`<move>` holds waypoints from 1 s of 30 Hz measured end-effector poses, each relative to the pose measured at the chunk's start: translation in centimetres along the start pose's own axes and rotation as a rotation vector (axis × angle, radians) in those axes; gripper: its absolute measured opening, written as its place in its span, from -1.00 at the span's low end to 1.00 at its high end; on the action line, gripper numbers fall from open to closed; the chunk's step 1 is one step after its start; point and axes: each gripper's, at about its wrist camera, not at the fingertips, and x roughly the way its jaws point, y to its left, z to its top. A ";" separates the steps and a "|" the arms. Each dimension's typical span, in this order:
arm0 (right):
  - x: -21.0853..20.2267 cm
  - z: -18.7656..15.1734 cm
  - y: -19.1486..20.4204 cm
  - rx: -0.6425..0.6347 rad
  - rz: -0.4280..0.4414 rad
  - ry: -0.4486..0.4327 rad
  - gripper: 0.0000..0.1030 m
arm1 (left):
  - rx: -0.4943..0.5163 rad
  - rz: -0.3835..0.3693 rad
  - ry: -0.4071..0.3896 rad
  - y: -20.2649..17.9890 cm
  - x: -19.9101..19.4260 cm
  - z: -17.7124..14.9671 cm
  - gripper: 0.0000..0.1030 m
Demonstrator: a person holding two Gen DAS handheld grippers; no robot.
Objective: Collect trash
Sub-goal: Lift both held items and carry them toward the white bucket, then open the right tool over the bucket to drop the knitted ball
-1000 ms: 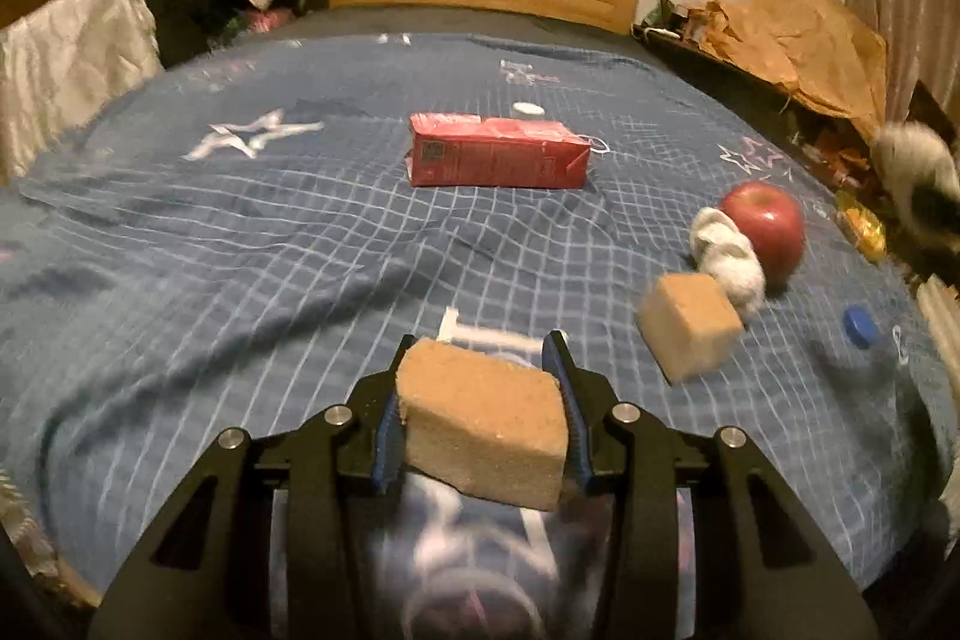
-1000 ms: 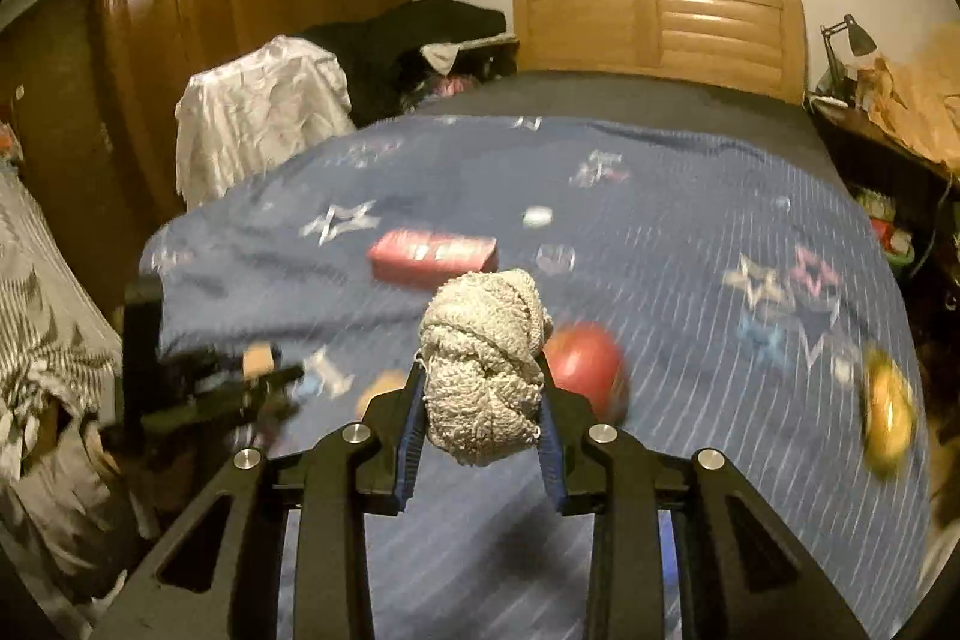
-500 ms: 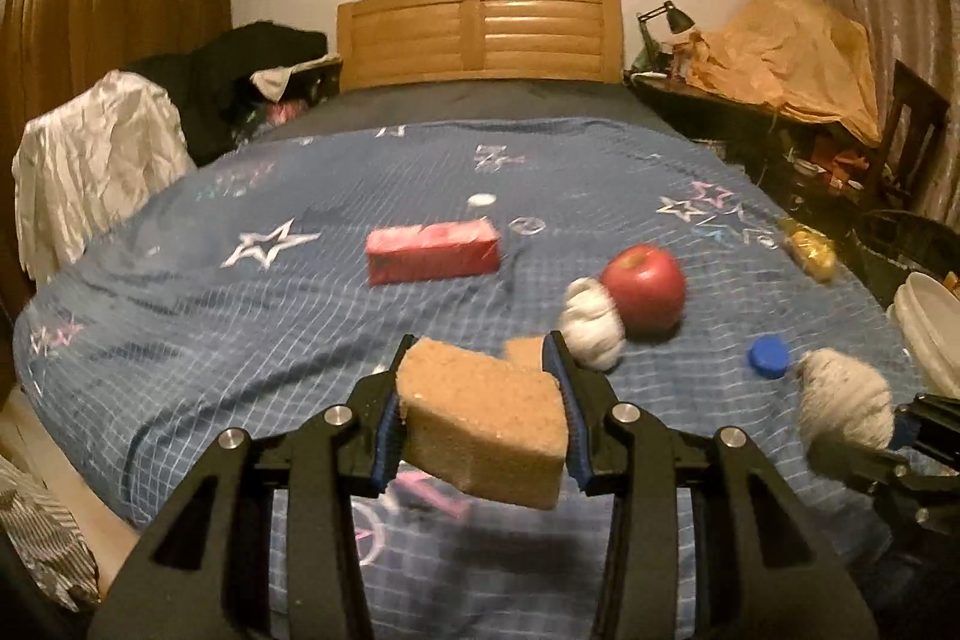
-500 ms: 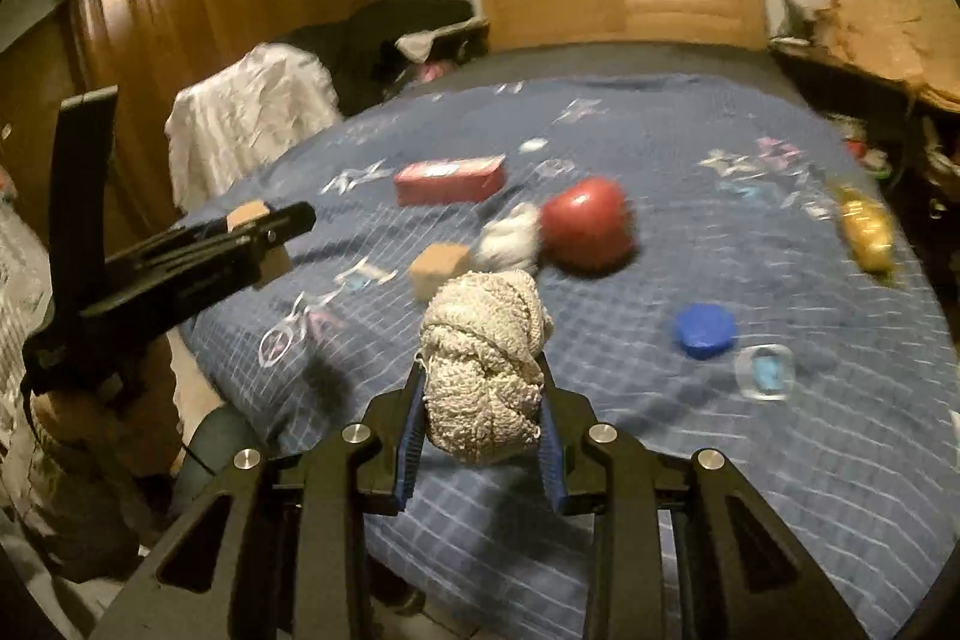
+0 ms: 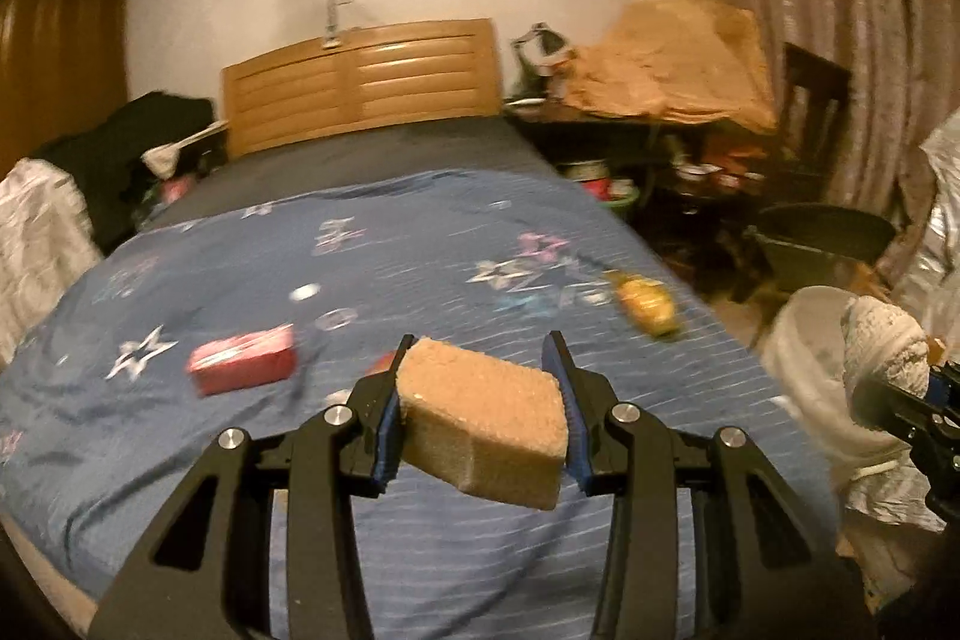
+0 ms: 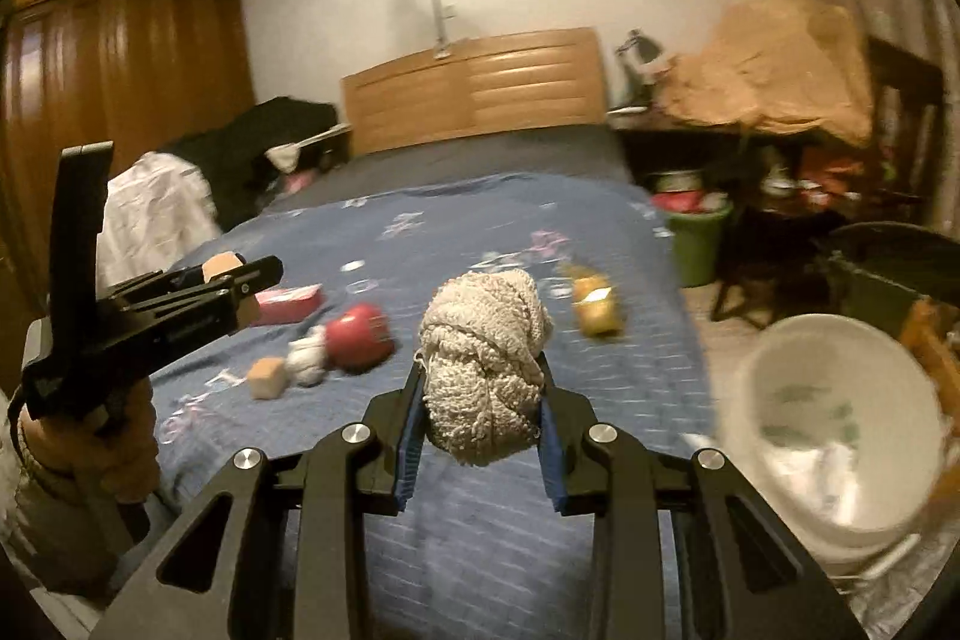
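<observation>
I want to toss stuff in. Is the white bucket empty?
Not empty. The white bucket by the bed stands open with pale crumpled stuff at its bottom; too blurry to tell what.

Blurred, covered and cut off

The red box [image 5: 243, 367] on the bed [image 5: 180, 460] is smeared by motion, its print unreadable; the sponge block [image 5: 483, 433] in the left tool [image 5: 480, 433] covers all but a sliver of the red apple [image 6: 358, 338]; the yellow packet [image 5: 647, 307] is too blurred to identify; the white bin [image 6: 840, 436] is streaked, its lower part cut by the frame edge, its contents unclear; the left hand [image 6: 90, 451] shows only partly at the picture's edge; desk clutter [image 6: 774, 184] is too dim to sort.
</observation>
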 end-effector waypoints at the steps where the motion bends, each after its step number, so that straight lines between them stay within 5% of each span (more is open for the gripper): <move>1: -0.7 0.1 -1.1 0.003 -0.021 -0.006 -0.35 | 0.015 -0.018 -0.002 -1.3 0.3 0.4 -0.22; 17: -9.1 -1.0 -18.6 0.130 -0.301 -0.019 -0.35 | 0.217 -0.210 -0.021 -19.2 4.3 3.3 -0.22; 30: -7.7 -2.5 -27.5 0.236 -0.366 0.021 -0.35 | 0.318 -0.295 0.019 -27.7 7.9 3.0 -0.22</move>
